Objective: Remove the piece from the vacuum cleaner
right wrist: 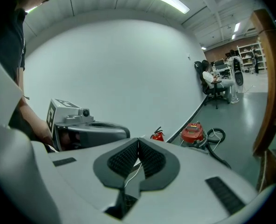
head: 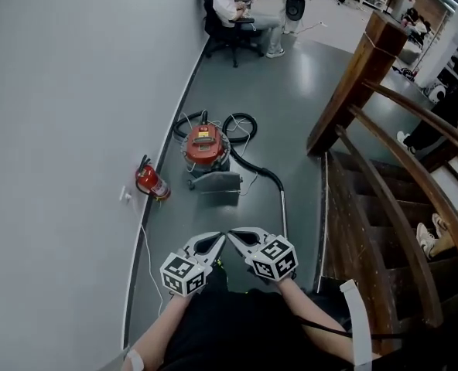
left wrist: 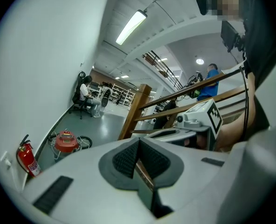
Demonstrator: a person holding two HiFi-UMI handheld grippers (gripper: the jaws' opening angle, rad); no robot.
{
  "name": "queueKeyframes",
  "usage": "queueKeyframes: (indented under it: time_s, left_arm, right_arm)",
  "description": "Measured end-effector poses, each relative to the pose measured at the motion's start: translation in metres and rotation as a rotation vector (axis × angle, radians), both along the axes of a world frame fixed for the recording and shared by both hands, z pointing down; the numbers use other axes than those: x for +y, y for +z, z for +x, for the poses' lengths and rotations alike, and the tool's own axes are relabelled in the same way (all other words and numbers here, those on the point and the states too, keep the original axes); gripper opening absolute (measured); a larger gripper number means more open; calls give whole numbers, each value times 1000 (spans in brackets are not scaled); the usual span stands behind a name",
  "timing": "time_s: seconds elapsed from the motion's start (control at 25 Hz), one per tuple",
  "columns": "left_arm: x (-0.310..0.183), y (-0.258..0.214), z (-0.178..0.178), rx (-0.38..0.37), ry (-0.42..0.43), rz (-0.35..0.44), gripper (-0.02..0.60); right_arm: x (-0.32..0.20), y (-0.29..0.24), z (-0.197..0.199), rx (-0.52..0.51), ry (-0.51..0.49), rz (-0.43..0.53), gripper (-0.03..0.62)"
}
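1. Both grippers are held low in the head view, side by side and almost tip to tip: the left gripper [head: 220, 237] and the right gripper [head: 233, 234] are angled inward toward each other.
2. Each pair of jaws is seen pressed together in its own view, with nothing held between the ribbed pads.
3. Well ahead on the grey floor [head: 291, 107], the red vacuum cleaner [head: 206, 146] is found close to the wall [head: 74, 91], with a fire extinguisher [head: 152, 182] just to its left.
4. From the jaws, the vacuum cleaner is placed straight ahead and slightly left; it is well apart from both grippers.
5. A black hose [head: 254, 167] is looped from the canister to a metal tube [head: 283, 211], whose long axis is laid pointing back toward the grippers, on the right-hand side.
6. A grey flat part [head: 218, 182] is set just in front of the canister; which part is meant for removal cannot be told.
7. The tube's near end is judged closer to the right gripper, the canister about equally far from both.
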State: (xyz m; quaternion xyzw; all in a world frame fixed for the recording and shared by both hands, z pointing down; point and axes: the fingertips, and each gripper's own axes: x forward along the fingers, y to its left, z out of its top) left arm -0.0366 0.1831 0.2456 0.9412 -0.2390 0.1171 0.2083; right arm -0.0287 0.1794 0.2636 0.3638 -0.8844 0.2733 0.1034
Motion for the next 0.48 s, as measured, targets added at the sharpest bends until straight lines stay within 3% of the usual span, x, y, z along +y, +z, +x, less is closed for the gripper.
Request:
queueKeyframes:
  time_s: [0.48]
  left_arm:
    - [-73,1,-21,57,63,-43,9]
  right_arm:
    - [-71,10,-22,39,49,-59,12]
